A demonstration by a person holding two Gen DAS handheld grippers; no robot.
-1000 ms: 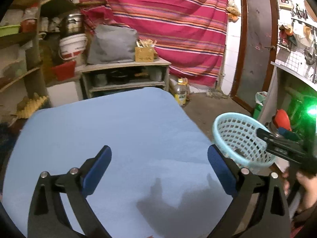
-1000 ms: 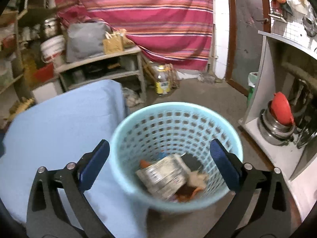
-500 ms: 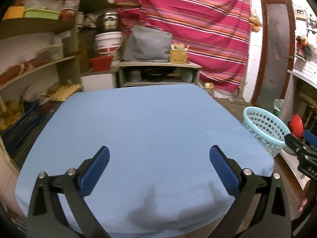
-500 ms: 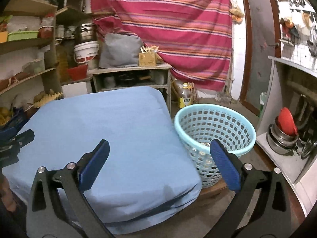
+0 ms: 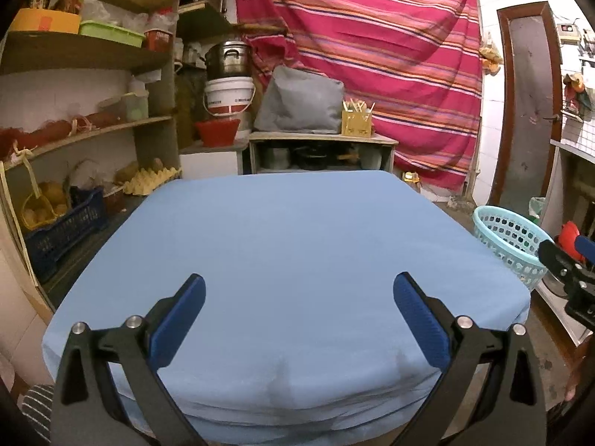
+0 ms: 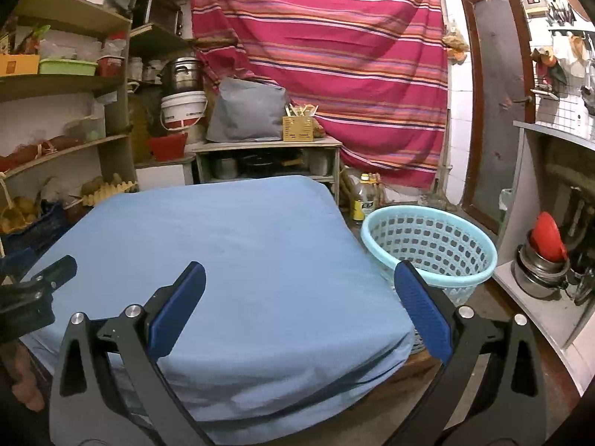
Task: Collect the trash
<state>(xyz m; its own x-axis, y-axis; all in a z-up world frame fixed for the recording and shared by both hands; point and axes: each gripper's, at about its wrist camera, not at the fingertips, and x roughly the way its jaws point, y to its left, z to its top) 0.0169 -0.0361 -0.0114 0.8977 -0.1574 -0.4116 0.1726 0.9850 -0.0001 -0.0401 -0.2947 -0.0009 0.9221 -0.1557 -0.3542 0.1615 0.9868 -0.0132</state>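
Note:
A pale blue plastic mesh basket [image 6: 431, 245] stands on the floor at the right side of a table covered with a light blue cloth [image 6: 238, 260]; it also shows in the left wrist view as the basket [image 5: 509, 238]. From here its contents are hidden. My left gripper [image 5: 297, 316] hovers open over the near edge of the cloth [image 5: 297, 245], nothing between its blue pads. My right gripper [image 6: 297, 308] is open too, held back above the table's near right corner. No loose trash lies on the cloth.
Wooden shelves [image 5: 85, 52] with tubs and egg trays line the left wall. A low cabinet [image 5: 319, 152] with a grey bag stands behind the table before a striped curtain [image 5: 372, 48]. Steel pots with a red lid [image 6: 543, 260] sit at right.
Both grippers have drawn back and up from the basket. The right one was over its opening with trash visible inside; now the whole table and basket stand farther off.

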